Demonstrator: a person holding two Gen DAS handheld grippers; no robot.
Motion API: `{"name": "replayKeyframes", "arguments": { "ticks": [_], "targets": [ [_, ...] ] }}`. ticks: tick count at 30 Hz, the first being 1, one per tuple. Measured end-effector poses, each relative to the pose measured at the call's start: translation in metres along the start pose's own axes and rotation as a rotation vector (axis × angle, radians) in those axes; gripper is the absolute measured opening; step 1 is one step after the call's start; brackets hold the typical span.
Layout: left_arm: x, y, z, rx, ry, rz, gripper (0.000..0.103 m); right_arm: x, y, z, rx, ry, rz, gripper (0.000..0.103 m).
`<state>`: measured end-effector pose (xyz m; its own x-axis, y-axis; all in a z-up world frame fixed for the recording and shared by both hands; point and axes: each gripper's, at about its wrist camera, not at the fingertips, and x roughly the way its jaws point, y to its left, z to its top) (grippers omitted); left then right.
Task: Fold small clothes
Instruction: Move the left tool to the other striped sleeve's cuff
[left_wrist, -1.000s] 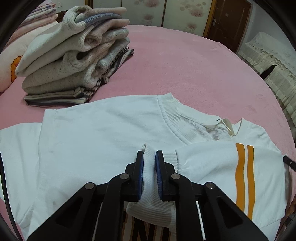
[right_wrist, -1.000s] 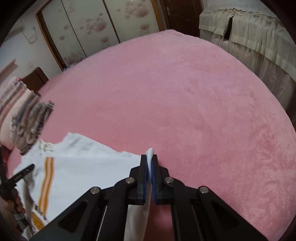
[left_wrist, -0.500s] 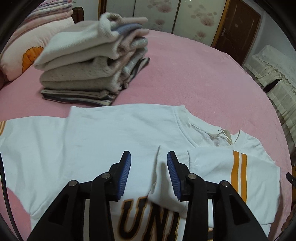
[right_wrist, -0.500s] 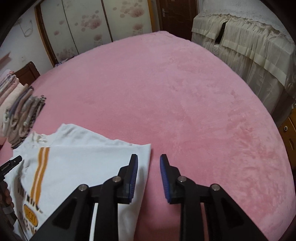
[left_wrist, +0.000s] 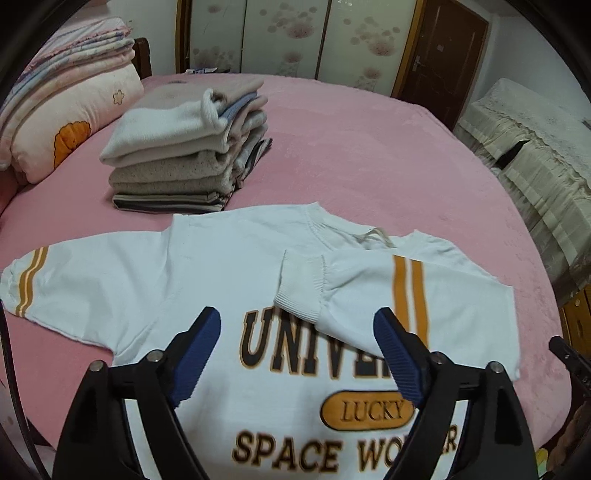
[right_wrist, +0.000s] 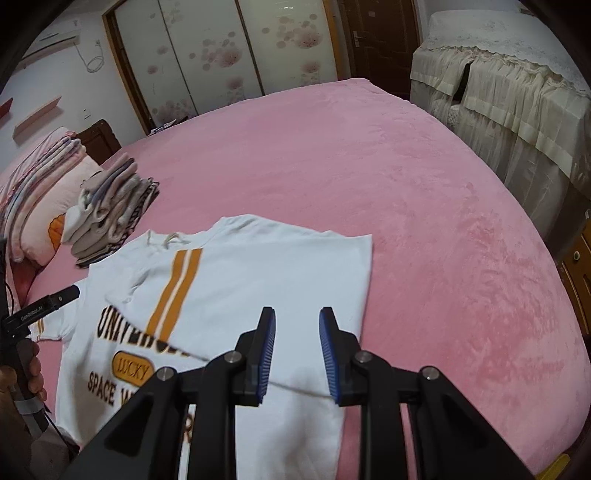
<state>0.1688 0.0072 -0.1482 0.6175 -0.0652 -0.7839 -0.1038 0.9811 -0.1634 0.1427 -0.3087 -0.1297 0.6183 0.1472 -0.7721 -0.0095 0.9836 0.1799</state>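
Shirt (left_wrist: 207, 269) lay flat, right sleeve (left_wrist: 369, 291) folded in. We held left gripper (left_wrist: 301, 354) and right gripper (right_wrist: 297, 347) open, empty. Careless grab could pull sleeve loose.

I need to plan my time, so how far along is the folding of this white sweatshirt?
Done: one sleeve is folded across the white sweatshirt, and a stack of folded clothes sits behind. In hand: nothing; the left gripper and right gripper are open. Left: the other sleeve lies spread out.
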Motion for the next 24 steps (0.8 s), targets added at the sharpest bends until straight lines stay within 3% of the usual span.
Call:
{"name": "replayKeyframes", "arguments": {
  "ticks": [13,24],
  "targets": [
    [-0.075,-0.008,-0.032,0.054,0.002,-0.055,0.087,-0.045,0.045,-0.032,-0.021,0.021,0.054,0.025],
    [-0.117,0.027,-0.041,0.064,-0.013,-0.039,0.088,-0.06,0.098,-0.042,-0.076,0.037,0.085,0.025]
  ]
}}
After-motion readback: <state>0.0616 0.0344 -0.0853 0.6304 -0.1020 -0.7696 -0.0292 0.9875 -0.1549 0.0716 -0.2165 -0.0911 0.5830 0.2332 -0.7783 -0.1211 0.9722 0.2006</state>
